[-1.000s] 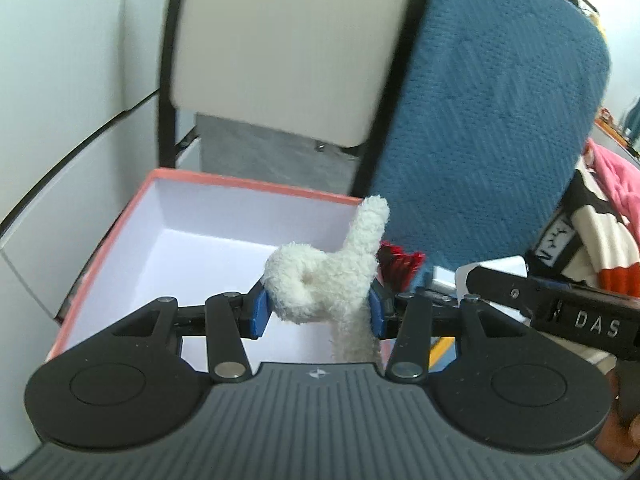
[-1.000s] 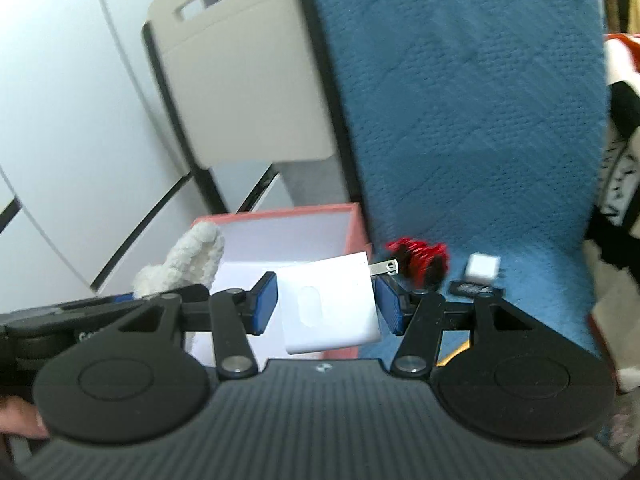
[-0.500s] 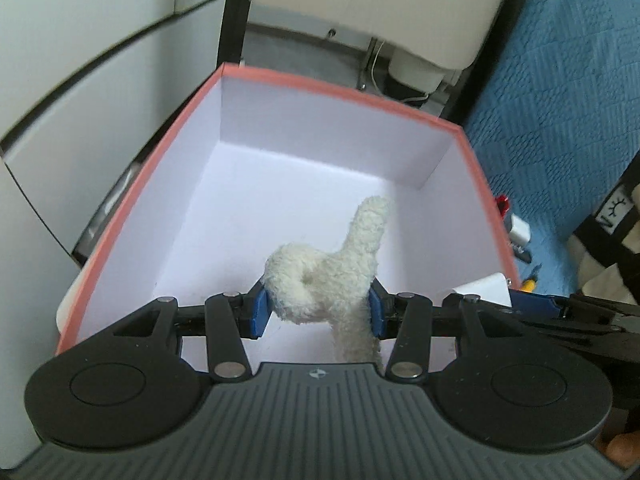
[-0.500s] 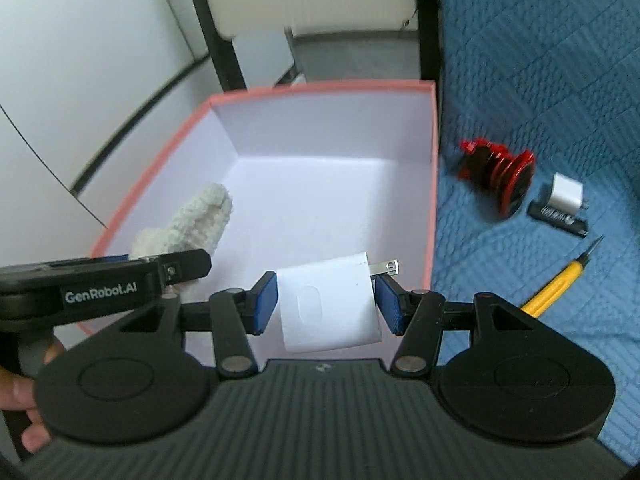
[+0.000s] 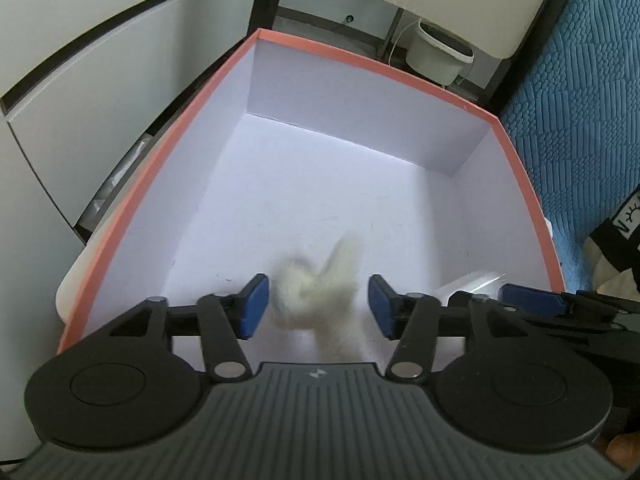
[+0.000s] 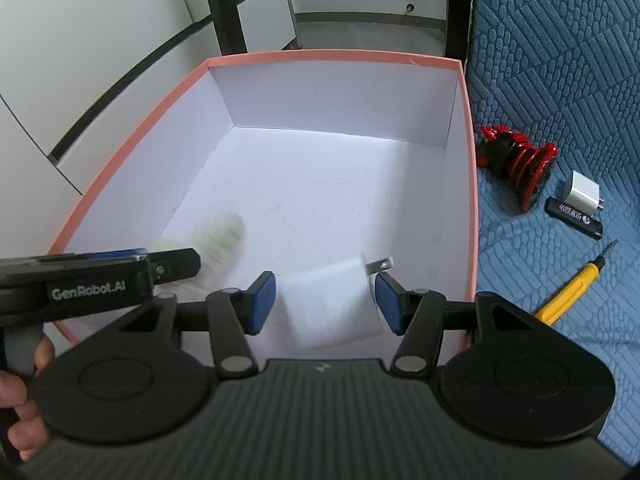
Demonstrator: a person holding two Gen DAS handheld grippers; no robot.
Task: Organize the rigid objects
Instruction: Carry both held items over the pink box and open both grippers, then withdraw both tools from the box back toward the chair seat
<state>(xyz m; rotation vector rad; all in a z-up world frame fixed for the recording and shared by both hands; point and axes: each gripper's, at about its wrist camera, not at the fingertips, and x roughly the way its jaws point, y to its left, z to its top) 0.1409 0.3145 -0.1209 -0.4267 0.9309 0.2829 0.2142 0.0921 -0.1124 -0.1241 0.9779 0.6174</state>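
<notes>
In the left wrist view, the left gripper [image 5: 316, 312] is seen low in the frame with its jaws opening; a blurred white fluffy toy [image 5: 320, 292] sits between the blue pads [image 5: 251, 306], with a gap visible on either side, so nothing is gripped. The toy lies over the white floor of the pink-rimmed box [image 5: 376, 68], which fills the centre of the frame. At the lower right edge the right gripper [image 5: 528, 300] reaches in, beside a blue quilted cover [image 5: 580, 100]. In the right wrist view, the right gripper [image 6: 326, 300] is likewise opening at lower centre, and a white charger [image 6: 332, 308] (blurred, its metal prongs toward the right) is between the pads without being pressed, inside the box [image 6: 332, 56]. The left gripper [image 6: 120, 276] enters from the left edge, the toy [image 6: 216, 236] beside it. On the cover [image 6: 560, 60] at the right lie a red spring part [image 6: 520, 160], a small white plug [image 6: 584, 192], a black stick [image 6: 574, 218] and a yellow screwdriver [image 6: 572, 288].
</notes>
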